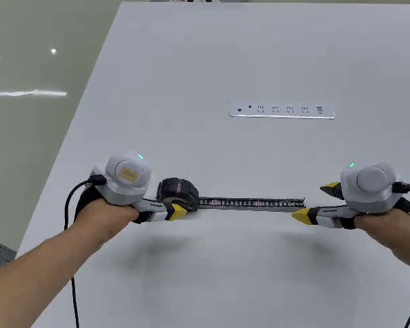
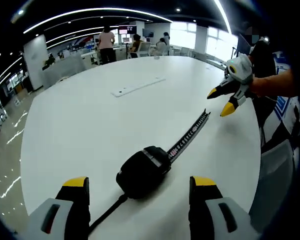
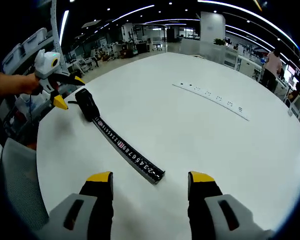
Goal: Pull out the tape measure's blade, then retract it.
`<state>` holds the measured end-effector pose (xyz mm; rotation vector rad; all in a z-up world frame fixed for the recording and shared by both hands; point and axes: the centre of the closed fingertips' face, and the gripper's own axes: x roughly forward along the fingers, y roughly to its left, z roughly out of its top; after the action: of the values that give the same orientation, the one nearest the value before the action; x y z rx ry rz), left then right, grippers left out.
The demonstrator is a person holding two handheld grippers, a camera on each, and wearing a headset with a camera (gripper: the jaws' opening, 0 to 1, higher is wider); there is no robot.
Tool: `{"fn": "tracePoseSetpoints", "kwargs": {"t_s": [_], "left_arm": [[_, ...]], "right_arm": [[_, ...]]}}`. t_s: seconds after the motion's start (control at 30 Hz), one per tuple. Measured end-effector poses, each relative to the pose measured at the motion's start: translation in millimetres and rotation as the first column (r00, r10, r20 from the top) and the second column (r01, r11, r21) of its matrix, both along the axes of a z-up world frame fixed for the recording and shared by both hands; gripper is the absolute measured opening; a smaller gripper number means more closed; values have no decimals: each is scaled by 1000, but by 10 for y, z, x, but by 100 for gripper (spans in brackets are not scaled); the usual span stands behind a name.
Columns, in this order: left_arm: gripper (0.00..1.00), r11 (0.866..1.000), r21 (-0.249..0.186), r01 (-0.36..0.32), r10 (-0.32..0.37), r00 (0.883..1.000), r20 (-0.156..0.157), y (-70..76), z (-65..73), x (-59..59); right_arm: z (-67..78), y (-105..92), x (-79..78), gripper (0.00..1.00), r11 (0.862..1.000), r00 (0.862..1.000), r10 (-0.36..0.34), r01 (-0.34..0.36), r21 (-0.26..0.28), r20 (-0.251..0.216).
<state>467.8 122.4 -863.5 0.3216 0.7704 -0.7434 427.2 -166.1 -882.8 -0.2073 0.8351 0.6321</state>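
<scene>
In the head view the tape is lying on the white desk, its blade stretching flat toward the right gripper. That gripper's fingers are hanging released just past the blade's tip, not touching it, while the left gripper is flanking the tape. A socket strip is sitting well beyond, clear of the work. In the left gripper view the fingers are spreading wide on either side of the tape, gripping nothing, and a dark cord is trailing from it back between them. In the right gripper view the fingers are likewise gaping, with the blade's end lying just ahead between them, apart from both. People are standing far across the room. I am judging the pull-out done and the retract coming. The blade is lying out with nothing holding it, so a lock is likely engaged, though I cannot make one out. The next move is calling for the left fingers to clamp the tape and for the blade to be freed and eased home. Nothing is standing in the way.
</scene>
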Motion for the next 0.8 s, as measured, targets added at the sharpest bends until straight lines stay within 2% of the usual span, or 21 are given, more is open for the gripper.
{"fn": "tracePoseSetpoints", "kwargs": {"t_s": [0.13, 0.4, 0.53, 0.67, 0.7, 0.8], "left_arm": [[80, 1000, -6, -29, 29, 1000, 7, 8, 15, -13], [80, 996, -31, -87, 87, 996, -1, 11, 56, -85], [80, 995, -32, -90, 90, 996, 0, 10, 59, -91], [81, 992, -45, -121, 122, 993, 1, 8, 74, -137], [81, 988, -59, -145, 146, 989, 0, -2, 105, -195], [81, 985, -65, -157, 158, 988, -2, -17, 123, -249]], "right_arm": [[41, 23, -50, 62, 1000, 1000, -26, 26, 12, 1], [108, 67, -125, 68, 994, 995, -97, 96, 45, 11], [112, 70, -130, 70, 994, 995, -99, 99, 46, 12], [146, 93, -176, 72, 990, 992, -127, 126, 60, 8], [167, 92, -191, 73, 986, 988, -155, 154, 70, 13], [190, 134, -239, 75, 983, 986, -169, 167, 78, 15]]}}
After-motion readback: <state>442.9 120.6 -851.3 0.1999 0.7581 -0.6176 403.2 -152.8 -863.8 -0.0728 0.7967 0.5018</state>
